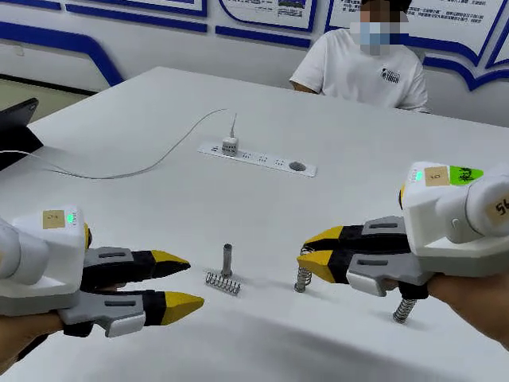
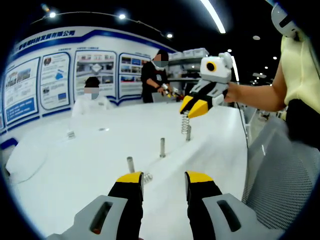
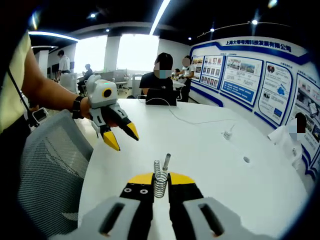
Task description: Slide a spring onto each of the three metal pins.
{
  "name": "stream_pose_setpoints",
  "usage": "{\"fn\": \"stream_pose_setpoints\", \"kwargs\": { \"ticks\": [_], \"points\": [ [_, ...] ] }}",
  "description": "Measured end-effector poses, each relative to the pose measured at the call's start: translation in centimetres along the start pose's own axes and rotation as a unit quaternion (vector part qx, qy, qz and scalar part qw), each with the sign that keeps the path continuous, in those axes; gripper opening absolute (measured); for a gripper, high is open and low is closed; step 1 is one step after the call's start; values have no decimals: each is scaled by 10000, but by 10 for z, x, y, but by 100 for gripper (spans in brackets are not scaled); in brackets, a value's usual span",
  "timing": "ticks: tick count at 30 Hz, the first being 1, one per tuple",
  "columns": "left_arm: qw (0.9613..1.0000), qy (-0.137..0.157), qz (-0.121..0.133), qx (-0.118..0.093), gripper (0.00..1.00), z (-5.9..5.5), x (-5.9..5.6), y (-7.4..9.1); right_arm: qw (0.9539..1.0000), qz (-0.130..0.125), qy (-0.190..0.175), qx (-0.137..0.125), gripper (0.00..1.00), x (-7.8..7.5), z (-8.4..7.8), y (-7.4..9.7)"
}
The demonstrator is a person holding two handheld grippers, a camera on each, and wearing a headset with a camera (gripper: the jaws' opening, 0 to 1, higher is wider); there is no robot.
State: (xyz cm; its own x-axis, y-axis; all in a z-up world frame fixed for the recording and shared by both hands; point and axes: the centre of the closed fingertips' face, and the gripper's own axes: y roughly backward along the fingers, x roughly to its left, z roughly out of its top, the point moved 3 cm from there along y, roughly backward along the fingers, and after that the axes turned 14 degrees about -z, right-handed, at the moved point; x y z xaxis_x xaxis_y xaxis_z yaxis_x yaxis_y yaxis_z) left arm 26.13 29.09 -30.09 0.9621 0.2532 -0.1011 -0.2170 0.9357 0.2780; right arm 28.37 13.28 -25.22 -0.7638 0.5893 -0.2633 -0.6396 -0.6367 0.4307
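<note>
right gripper (image 1: 305,250): pressed together on an upright spring (image 3: 160,186), pinching the upper coils between the yellow tips.
spring: standing mid-row, lower end close to the table (image 1: 159,159). Cannot tell whether a pin already sits inside the coils.
step in hand: judged to be lowering this spring over its pin. Seating looks unfinished.
doing it well: keep the coil axis plumb and lower it straight down. Pinch lightly, so the coils neither flatten nor cock against the pin's top. Let go only once the bottom coil rests on the table, then back out along the jaw line rather than sideways.
left gripper (image 1: 196,281): spread, holding nothing, low over the table with tips aimed at the work.
loose spring (image 1: 223,282): lying on its side just beside the foot of the bare pin (image 1: 227,259). Probably the next pick, best taken near one end so the other end is free to go over the pin.
bare pin: upright, no coil on it.
third pin (image 1: 404,309): under the right gripper's body and wrapped in coils, so likely done.
risk: knocking the third pin with the gripper body on withdrawal, so lift before swinging away.
</note>
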Motion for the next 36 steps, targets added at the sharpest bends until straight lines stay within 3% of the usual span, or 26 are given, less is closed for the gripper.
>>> {"fn": "stream_pose_setpoints", "kwargs": {
  "ticks": [10, 23, 36],
  "points": [
    [10000, 15, 79, -28, 34, 0, 2, 5, 9997, -254, -41, 28, 11, -20, -3, -8],
    [9999, 42, 139, -30, 33, -2, 4, 9, 9987, -495, -148, 38, 11, -33, -9, -20],
    [9998, 88, 153, -33, 34, -5, 3, 9, 9982, -543, -252, 90, 12, -43, -19, -35]
  ]
}}
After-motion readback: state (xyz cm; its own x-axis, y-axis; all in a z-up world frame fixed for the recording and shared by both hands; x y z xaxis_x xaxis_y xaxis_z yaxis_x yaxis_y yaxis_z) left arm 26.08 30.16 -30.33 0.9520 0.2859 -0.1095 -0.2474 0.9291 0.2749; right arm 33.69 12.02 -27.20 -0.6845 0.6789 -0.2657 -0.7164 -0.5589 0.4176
